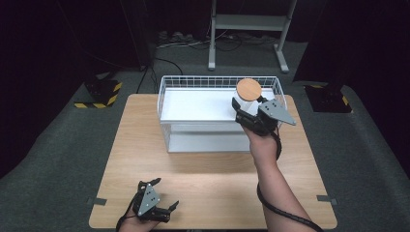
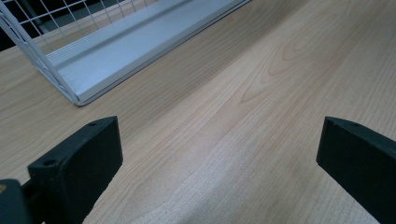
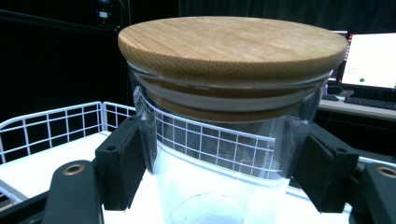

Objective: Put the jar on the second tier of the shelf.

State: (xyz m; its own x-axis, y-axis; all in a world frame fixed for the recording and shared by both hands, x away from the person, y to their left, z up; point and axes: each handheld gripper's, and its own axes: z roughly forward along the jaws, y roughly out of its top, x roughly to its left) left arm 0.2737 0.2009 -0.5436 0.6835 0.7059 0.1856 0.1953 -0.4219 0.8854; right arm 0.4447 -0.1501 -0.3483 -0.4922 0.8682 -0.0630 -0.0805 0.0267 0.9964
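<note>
Jar (image 3: 219, 135): clear glass, round wooden lid (image 1: 249, 89) seated on top, upright, at the right rear corner of the rack's (image 1: 167, 111) top shelf, close to the wire rim. Whether resting on the shelf or just above it: cannot tell. Looks empty.

Right tool (image 3: 219, 168): clamped on the jar, 1 jaw on each side of the glass below the lid, forearm reaching in over the rack's front right corner.

Left tool (image 1: 155, 201): jaws wide apart, nothing between them, low over the tabletop (image 2: 261, 93) near its front edge, left of centre, well apart from the rack.

Likely risks, judged from here:
- Smooth glass against 2 narrow pads: could slip or rotate if tilted or lifted fast.
- Lid apparently loose-fitting: could slide off on a tilt.
- Wire rim just beside the jar at rear and right: could catch the glass or the outer jaw on any sideways move.
- Releasing too near the shelf's edge: could tip the jar.

Open room: shelf bare to the left of the jar; lower shelf also bare; wide bare tabletop in front of the rack and to its left; narrow strip on its right.
</note>
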